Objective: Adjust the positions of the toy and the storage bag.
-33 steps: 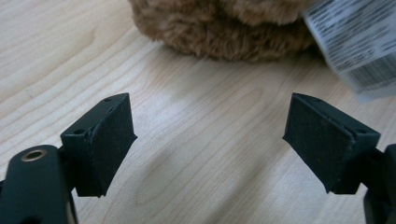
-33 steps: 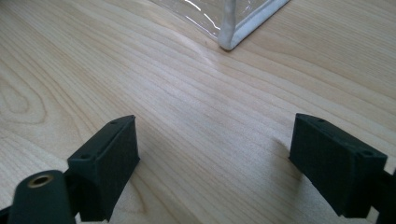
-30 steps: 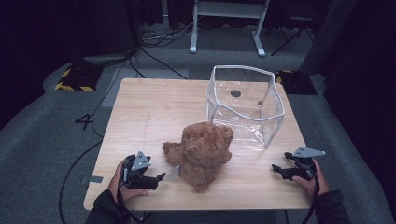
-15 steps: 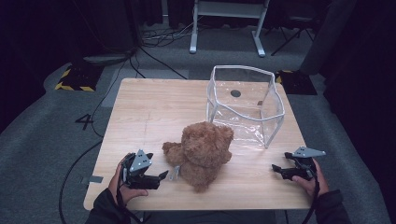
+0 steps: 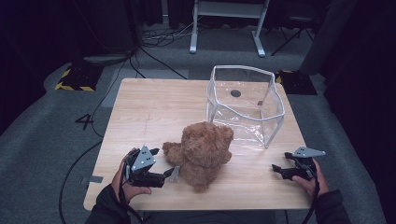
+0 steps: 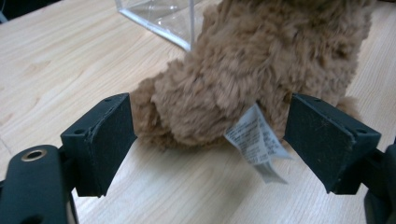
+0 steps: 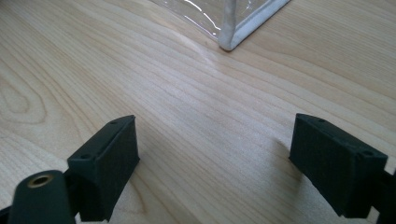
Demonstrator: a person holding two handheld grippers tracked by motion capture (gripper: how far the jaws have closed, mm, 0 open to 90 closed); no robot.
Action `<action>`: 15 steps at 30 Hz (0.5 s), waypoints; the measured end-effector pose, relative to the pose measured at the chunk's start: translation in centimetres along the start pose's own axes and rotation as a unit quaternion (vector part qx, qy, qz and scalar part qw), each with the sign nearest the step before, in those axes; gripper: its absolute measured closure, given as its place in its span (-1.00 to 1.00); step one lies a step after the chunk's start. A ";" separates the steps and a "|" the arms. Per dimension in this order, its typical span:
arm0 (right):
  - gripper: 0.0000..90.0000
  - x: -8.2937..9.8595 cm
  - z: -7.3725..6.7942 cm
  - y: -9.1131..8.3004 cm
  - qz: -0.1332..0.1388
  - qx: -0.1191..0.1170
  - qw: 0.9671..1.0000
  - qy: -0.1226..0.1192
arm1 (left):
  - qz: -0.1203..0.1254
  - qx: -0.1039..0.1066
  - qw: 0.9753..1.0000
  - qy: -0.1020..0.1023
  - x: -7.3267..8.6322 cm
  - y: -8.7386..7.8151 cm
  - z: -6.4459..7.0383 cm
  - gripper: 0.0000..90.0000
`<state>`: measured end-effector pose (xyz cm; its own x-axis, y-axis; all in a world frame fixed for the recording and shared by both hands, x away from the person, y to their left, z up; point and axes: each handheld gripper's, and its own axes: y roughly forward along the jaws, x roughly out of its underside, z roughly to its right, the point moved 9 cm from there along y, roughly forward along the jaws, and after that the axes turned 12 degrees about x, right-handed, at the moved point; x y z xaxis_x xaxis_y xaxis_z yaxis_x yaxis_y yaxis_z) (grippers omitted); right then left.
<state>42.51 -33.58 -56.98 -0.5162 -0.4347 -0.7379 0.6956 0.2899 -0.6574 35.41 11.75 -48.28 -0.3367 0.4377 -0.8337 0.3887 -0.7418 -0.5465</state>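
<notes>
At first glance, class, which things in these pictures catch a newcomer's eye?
A fluffy brown teddy bear sits near the front of the wooden table. Behind it to the right stands a clear plastic box. The left gripper is open beside the bear's white tag.

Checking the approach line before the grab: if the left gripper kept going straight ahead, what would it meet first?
Most likely the teddy bear: the open left gripper points straight at its plush body and white tag.
</notes>
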 end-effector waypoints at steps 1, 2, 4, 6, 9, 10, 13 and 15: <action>-0.66 0.0 0.0 0.0 0.000 0.000 1.000 0.000 | 0.000 0.002 1.000 0.005 -0.3 0.1 0.1 -0.64; -0.66 0.0 0.0 0.0 0.000 0.000 1.000 0.000 | 0.000 0.002 1.000 0.005 -0.3 0.1 0.1 -0.64; -0.66 0.0 0.0 0.0 0.000 0.000 1.000 0.000 | -0.002 0.005 1.000 0.010 -0.6 0.3 0.3 -0.64; -0.66 0.0 0.0 0.0 0.000 0.000 1.000 0.000 | -0.002 0.005 1.000 0.012 -0.7 0.4 0.4 -0.64; -0.66 0.0 0.0 0.0 0.000 0.000 1.000 0.000 | 0.000 0.014 1.000 0.019 -1.4 0.8 0.7 -0.65; -0.66 0.0 0.0 0.0 0.000 0.000 1.000 0.000 | 0.001 0.017 1.000 0.021 -1.6 0.9 0.8 -0.65; -0.66 0.0 0.0 0.0 0.000 0.000 1.000 0.000 | 0.006 0.030 0.999 0.024 -2.4 1.4 1.1 -0.65; -0.66 0.0 0.0 0.0 0.000 0.000 1.000 0.000 | 0.006 0.031 0.999 0.026 -2.7 1.6 1.1 -0.65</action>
<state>42.51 -33.58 -56.98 -0.5164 -0.4347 -0.7378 0.6955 0.2897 -0.6575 35.96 8.80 -46.87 -0.2873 0.4527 -0.8441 0.3378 -0.7768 -0.5315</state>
